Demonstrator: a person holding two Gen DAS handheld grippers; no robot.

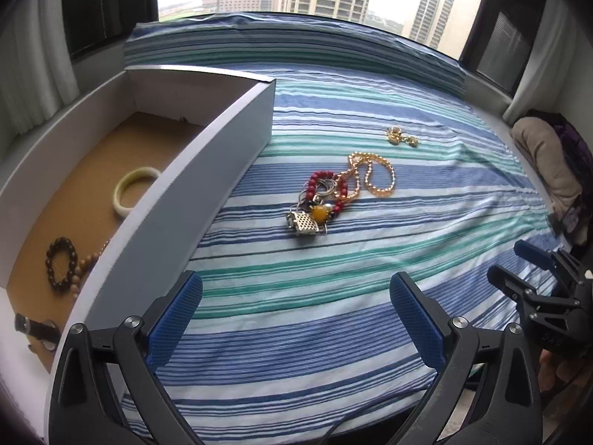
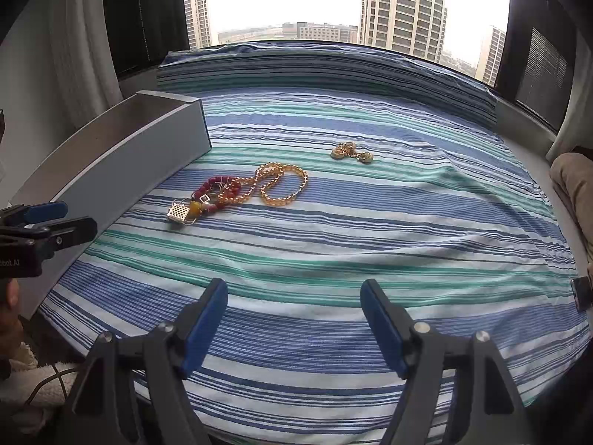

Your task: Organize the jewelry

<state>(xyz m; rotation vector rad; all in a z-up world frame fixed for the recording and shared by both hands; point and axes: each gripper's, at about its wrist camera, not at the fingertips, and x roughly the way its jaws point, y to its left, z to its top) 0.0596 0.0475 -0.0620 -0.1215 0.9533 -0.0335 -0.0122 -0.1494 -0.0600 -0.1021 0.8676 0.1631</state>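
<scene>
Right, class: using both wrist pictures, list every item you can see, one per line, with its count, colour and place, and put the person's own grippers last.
Box: one, grey, brown floor, left on the striped sheet.
Bangle: one, pale cream, inside the box.
Dark bead bracelet: one, dark brown, inside the box.
Tan beads: one strand, partly hidden by the box wall.
Watch: one, dark strap, near end of the box.
Red bead bracelet: one, tangled with charms, mid-sheet.
Gold chain: one, beside the red bracelet.
Gold earrings: apparently two, farther back.
Striped sheet: one, blue, green, white.
Left gripper: open, blue pads.
Right gripper: open, blue pads.
</scene>
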